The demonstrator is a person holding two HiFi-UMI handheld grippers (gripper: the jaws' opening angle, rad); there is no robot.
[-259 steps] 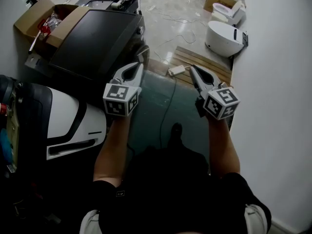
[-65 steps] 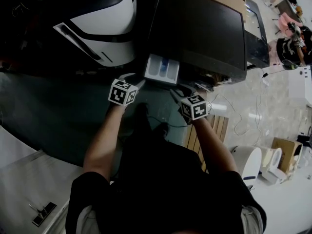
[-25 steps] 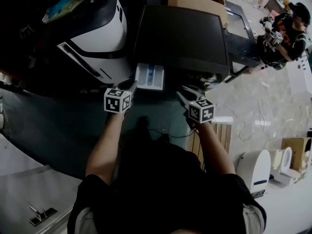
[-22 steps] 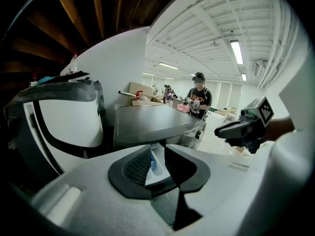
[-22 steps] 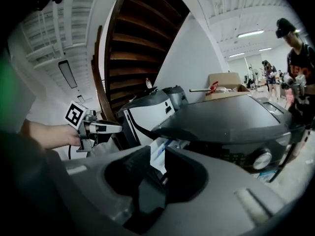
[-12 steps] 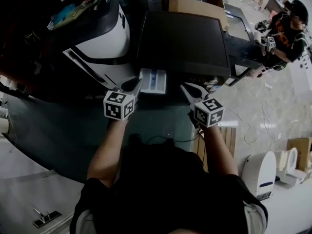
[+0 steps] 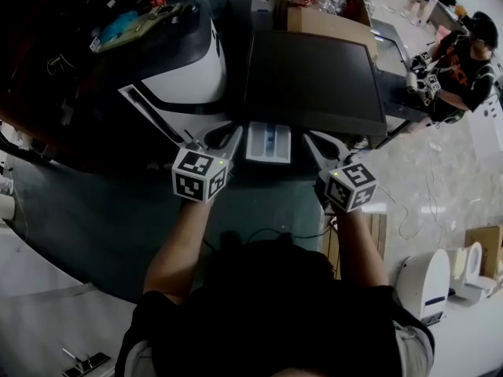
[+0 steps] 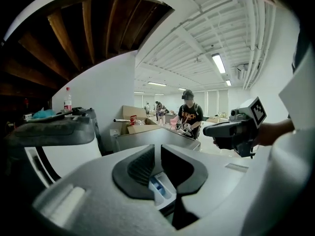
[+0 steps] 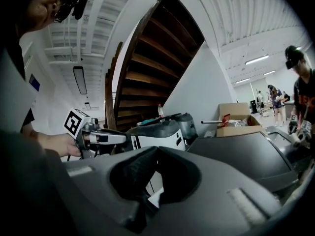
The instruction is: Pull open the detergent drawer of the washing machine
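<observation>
Detergent drawer (image 7: 269, 142) stands pulled out of the washing machine (image 7: 314, 81), near the left end of its front, with its compartments showing. The left gripper (image 7: 234, 136) hangs off the washing machine's front left corner. Its jaws have just been closing and are now a narrow slit apart, with nothing between them. The right gripper (image 7: 308, 137) hangs before the middle of the washing machine's front, its jaws just closed together on nothing.

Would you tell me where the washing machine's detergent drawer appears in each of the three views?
Head view: the detergent drawer is at centre, pulled out from the washing machine's near edge.
Left gripper view: low centre, white with a blue insert.
Right gripper view: only a pale sliver, low centre, probably the drawer.
Shared landmark: the cardboard box behind the machine.
</observation>
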